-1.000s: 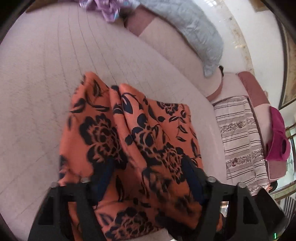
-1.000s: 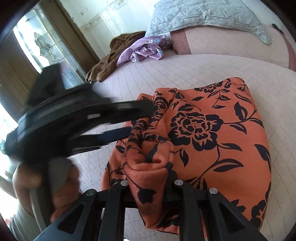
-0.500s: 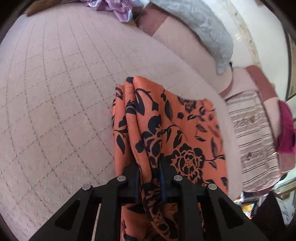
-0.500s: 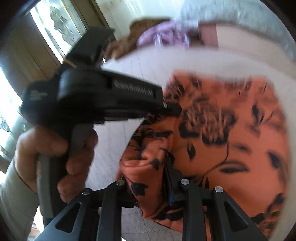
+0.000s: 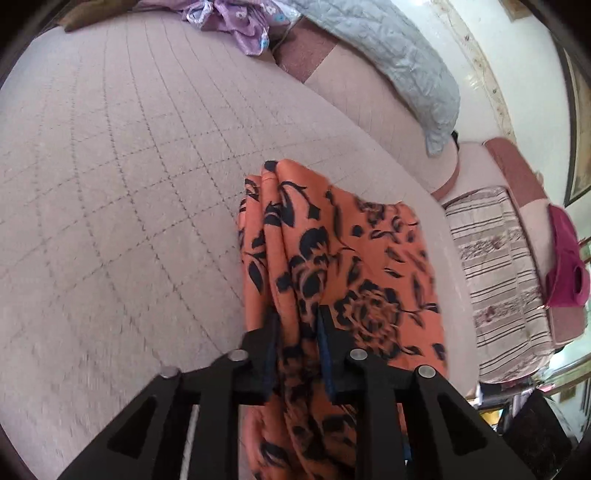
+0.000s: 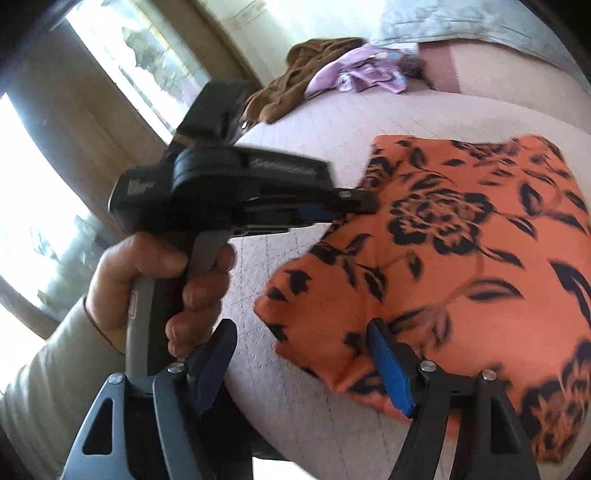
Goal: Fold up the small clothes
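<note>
The left gripper [image 5: 297, 328] pinches a bunched edge of the orange flowered cloth [image 5: 343, 266]. The cloth runs long, straight out ahead of it, over the pink quilted bed [image 5: 129, 177]. The right gripper [image 6: 299, 365] is letting go; its jaws are opening, and the cloth's near corner lies just ahead between them, loose. The left hand is the one to pull next, I think.

- Home, living room or bedroom: wide quilted beige cushion surface [image 5: 129, 184], like a sofa or bed
- Grey quilted pillow [image 5: 388, 48], striped cover [image 5: 491, 273] on a seat
- Loose clothes heaped: purple [image 5: 236, 18], brown [image 6: 295, 81]
- Tall window [image 6: 140, 55], framed picture [image 5: 580, 122]
</note>
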Motion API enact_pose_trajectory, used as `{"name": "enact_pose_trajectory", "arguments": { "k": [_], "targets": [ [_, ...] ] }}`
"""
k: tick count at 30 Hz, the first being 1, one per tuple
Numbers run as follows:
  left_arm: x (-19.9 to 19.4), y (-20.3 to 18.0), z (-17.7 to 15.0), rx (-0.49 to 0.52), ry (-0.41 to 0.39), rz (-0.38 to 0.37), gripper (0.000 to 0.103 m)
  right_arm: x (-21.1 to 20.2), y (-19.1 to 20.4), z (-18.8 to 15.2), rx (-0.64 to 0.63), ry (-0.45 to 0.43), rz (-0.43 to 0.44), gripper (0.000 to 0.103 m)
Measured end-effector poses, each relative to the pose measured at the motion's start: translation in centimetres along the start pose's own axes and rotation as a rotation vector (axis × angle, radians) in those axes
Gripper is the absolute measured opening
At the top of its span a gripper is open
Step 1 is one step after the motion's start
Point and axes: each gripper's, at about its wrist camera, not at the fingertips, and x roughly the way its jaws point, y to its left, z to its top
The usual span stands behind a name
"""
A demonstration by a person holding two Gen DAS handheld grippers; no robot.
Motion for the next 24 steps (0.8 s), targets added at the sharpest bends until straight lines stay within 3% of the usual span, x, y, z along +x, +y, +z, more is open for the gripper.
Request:
{"name": "enact_pose_trajectory", "arguments": {
  "k": [1,3,4,6,7,9,10,11,13,14,19,21,24],
  "targets": [
    [-1.0,-0.5,-0.5,0.007,-0.018,-0.006,0.024,-0.9,-0.4,-0.5,0.013,-0.017,-0.003,0.076],
    [-2.7,-1.4,-1.8,0.015,-0.036,-0.035,0.040,-3.3,-1.4,-1.1,0.049,-0.067,-0.020,0.076],
    [-3.3,-1.6,-2.4,0.007,-0.041,-0.051,0.053,-4.4,-2.0,-1.4,0.069,-0.087,-0.027,0.077],
    [-3.9,-2.3,-4.2,0.006,-0.045,-0.064,0.057,-6.3,-3.4,-1.8,0.121,-0.122,-0.040,0.081],
    [-3.9,-2.6,-5.0,0.014,-0.039,-0.048,0.057,-6.8,-3.9,-2.2,0.140,-0.130,-0.044,0.081],
    [-3.2,-2.4,-6.2,0.035,-0.020,0.047,0.016,-7.5,-5.3,-2.9,0.190,-0.139,-0.049,0.081],
    [-2.5,-1.9,-6.8,0.040,-0.003,0.125,0.012,-7.5,-6.0,-3.3,0.213,-0.140,-0.046,0.081],
    [-2.0,-0.7,-7.4,0.005,-0.014,0.137,0.012,-7.9,-6.3,-3.4,0.227,-0.140,-0.037,0.081],
    [-2.5,1.5,-7.9,-0.122,-0.040,0.044,0.012,-8.5,-6.9,-3.8,0.249,-0.144,-0.022,0.081],
    [-2.6,1.5,-7.9,-0.127,-0.044,0.048,0.012,-8.7,-7.0,-3.9,0.259,-0.147,-0.018,0.081],
    [-3.7,-1.1,-8.4,-0.017,-0.042,0.174,0.014,-10.1,-9.8,-4.1,0.329,-0.181,-0.001,0.081],
    [-4.8,-3.1,-8.6,0.024,-0.078,0.227,0.015,-10.5,-11.9,-3.7,0.385,-0.205,0.006,0.081],
    [-6.6,-4.9,-8.6,0.085,-0.130,0.243,0.016,-11.6,-15.5,-4.3,0.515,-0.229,0.021,0.083]
  ]
}}
